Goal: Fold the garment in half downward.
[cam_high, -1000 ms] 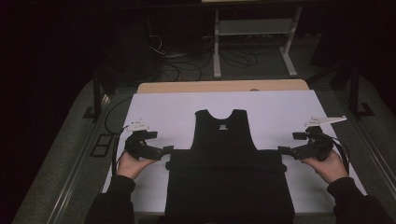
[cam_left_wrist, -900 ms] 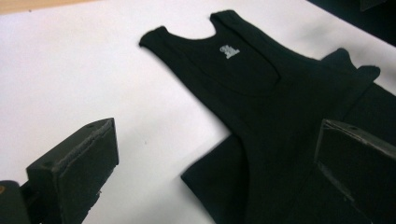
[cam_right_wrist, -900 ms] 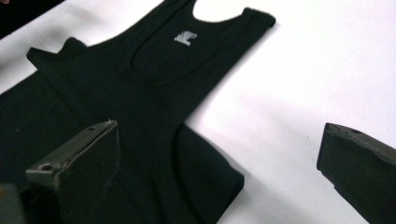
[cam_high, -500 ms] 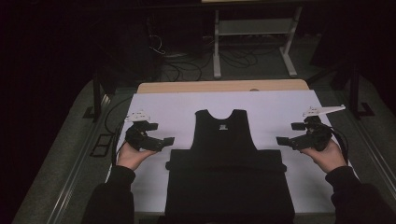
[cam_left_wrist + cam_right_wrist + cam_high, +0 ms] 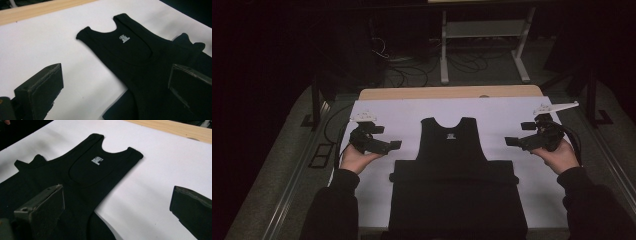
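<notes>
at the near edge of the high view the person's dark sleeves (image 5: 332, 210) come in from the bottom, one on each side of a black tank top (image 5: 455, 170) that lies flat on the white sheet (image 5: 412, 112) covering the bench (image 5: 452, 92). the garment's lower part is folded up into a wide dark block at the near middle, and its narrower upper part, with the straps and neckline, points to the far side; a small pale label (image 5: 124, 38) sits just below the neckline. a little farther, the left hand-held gripper (image 5: 393, 145) is held above the sheet just left of the tank top, apart from it, its jaws spread wide with nothing between them. the right hand-held gripper (image 5: 510, 141) is held just right of the garment, also clear of the cloth, its jaws likewise wide and empty. beyond the sheet runs the bench's bare wooden far edge, and past that a pale metal frame (image 5: 484, 40) stands on the dark floor among cables (image 5: 392, 60).
</notes>
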